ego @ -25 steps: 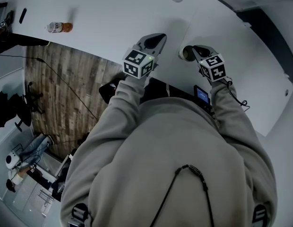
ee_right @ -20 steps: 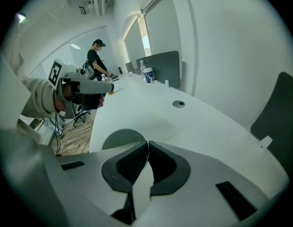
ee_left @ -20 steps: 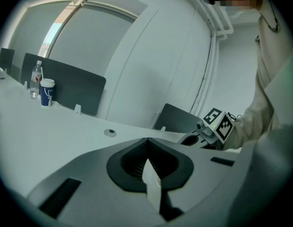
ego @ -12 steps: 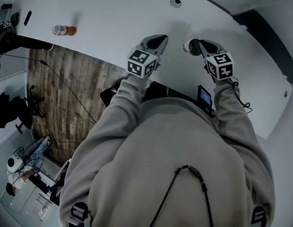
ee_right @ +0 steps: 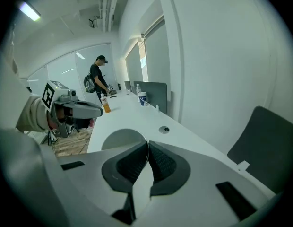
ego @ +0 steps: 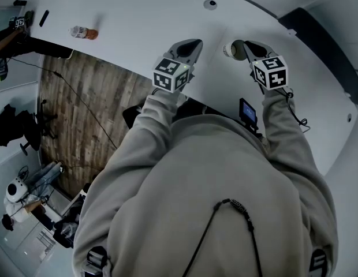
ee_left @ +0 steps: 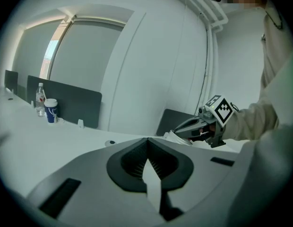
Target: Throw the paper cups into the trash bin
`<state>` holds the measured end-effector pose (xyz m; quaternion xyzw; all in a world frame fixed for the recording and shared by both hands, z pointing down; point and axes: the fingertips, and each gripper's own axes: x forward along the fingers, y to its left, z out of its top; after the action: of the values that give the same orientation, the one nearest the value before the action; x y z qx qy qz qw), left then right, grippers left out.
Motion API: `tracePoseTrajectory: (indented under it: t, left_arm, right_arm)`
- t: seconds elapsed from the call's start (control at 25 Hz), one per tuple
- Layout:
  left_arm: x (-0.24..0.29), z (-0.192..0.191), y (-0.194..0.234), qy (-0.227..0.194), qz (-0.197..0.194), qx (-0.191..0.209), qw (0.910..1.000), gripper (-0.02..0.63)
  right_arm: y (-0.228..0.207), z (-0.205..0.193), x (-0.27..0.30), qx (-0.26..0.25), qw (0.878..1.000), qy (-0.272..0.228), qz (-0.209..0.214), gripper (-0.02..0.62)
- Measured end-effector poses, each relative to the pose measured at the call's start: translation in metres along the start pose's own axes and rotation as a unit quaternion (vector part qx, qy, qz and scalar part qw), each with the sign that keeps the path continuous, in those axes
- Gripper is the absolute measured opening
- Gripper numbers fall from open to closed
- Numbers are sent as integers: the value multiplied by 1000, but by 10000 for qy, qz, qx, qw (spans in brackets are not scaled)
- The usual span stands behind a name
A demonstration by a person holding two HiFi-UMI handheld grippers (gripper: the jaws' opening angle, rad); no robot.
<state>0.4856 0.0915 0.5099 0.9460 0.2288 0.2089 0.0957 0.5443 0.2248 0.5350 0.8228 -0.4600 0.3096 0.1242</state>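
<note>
My right gripper [ego: 239, 46] [ee_right: 147, 143] is shut on a white paper cup [ego: 230, 51], held by its rim above the white desk [ego: 138, 16]. The cup's round white form [ee_right: 119, 141] shows just past the right jaws. From the left gripper view, the right gripper [ee_left: 178, 130] carries the cup [ee_left: 175, 137] at its tip. My left gripper [ego: 193, 44] [ee_left: 147, 141] hangs beside it, shut, with nothing seen in it. A second paper cup, white and blue [ee_left: 51, 110] [ee_right: 142, 97], stands far along the desk. No trash bin is in view.
An orange drink bottle [ego: 84, 32] [ee_right: 105, 104] and a clear bottle [ee_left: 40, 98] stand on the desk. A cable grommet [ego: 209, 4] sits in the desk top. A grey partition [ee_left: 66, 105] runs along the wall side. A person [ee_right: 97, 82] stands at the far end. Wood floor [ego: 81, 108] lies left.
Both grippers have risen and moved up the head view. The right gripper moved farther and kept the cup in its jaws. Both stay shut.
</note>
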Motion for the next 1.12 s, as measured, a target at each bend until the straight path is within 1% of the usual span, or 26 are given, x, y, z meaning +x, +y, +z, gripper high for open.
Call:
tracePoseTrajectory:
  t: [0.12, 0.28, 0.4, 0.52, 0.6, 0.68, 0.8, 0.88, 1.04, 1.12]
  left_arm:
    - [-19, -4, 5, -56, 342, -18, 9994, 5]
    - [-62, -6, 1, -170, 900, -83, 9958, 5]
    - [-110, -15, -7, -196, 1367, -210, 9902, 5]
    - [-177, -16, -1, -352, 2001, -420, 9782, 5]
    - [-233, -21, 4, -515, 2512, -538, 9651, 5]
    - [-283, -32, 12, -670, 3033, -647, 9483, 5]
    - [-344, -45, 24, -890, 3629, -743, 9246, 5]
    - [-389, -55, 33, -992, 4024, -783, 9067, 5]
    - [-470, -88, 38, -1256, 4579, -1093, 8733, 5]
    - [-506, -101, 37, -1372, 4796, -1156, 8589, 5]
  right_arm:
    - [7, 7, 8, -208, 9995, -53, 230, 32]
    - [31, 23, 11, -569, 9962, -109, 655, 32]
    - [72, 35, 12, -821, 9908, -123, 1066, 32]
    - [133, 63, 17, -1218, 9799, -143, 1577, 32]
    - [186, 79, 20, -1511, 9695, -180, 1921, 32]
    - [237, 87, 30, -1752, 9582, -198, 2254, 32]
    - [301, 95, 46, -2015, 9431, -202, 2637, 32]
    - [347, 102, 52, -2211, 9328, -191, 2841, 32]
    - [434, 101, 61, -2661, 9066, -96, 3275, 32]
    - [472, 99, 68, -2882, 8929, -46, 3459, 32]
